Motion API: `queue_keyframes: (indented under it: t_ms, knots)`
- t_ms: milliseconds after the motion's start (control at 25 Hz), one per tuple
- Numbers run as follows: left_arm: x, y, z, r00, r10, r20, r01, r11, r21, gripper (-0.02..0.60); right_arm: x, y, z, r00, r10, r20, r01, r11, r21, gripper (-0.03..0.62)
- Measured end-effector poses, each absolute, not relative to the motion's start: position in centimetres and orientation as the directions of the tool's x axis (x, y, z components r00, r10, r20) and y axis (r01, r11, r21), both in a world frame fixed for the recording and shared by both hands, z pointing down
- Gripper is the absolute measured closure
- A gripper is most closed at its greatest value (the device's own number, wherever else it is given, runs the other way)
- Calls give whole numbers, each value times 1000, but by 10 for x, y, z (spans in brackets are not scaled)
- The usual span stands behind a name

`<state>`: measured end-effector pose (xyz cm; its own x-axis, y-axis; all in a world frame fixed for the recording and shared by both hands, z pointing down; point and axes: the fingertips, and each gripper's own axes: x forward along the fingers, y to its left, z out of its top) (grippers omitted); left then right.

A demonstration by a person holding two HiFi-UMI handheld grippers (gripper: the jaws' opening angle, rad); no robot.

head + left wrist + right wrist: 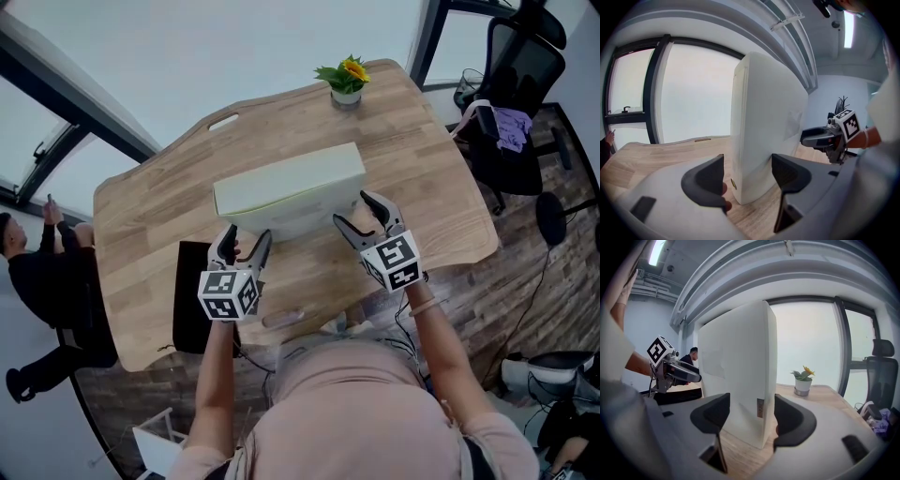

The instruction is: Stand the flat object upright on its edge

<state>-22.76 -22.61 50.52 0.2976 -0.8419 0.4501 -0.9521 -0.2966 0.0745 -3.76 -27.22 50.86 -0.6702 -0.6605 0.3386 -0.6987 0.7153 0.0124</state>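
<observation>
The white flat box (291, 192) stands up on its long edge in the middle of the pale wooden counter (141, 225). Both arms reach straight out from the body, one to each end of the box. The left tool (244, 240) has its jaws wide around the left end (a small gap shows at one jaw). The right tool (358, 212) is wide too, with the right end between its jaws. A small potted yellow flower (345, 80) sits by the far edge.
</observation>
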Motion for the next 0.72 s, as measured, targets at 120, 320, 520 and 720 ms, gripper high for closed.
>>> queue_keyframes:
  t_ms: [120, 320, 520, 720]
  knots:
    - [-229, -220, 502, 287, -847, 447, -956, -285, 73, 288, -36, -265, 505, -676, -659, 331, -695, 719, 13, 307]
    - [-225, -207, 498, 273, -854, 444, -960, -272, 68, 288, -35, -254, 503, -682, -655, 326, -687, 726, 20, 313]
    - [-221, -195, 497, 262, -859, 440, -964, -255, 77, 288, -33, -245, 499, -686, -653, 320, -684, 729, 22, 327]
    - [-215, -181, 496, 277, -851, 446, -960, -261, 97, 290, -34, -232, 497, -693, -646, 319, -678, 735, 17, 339]
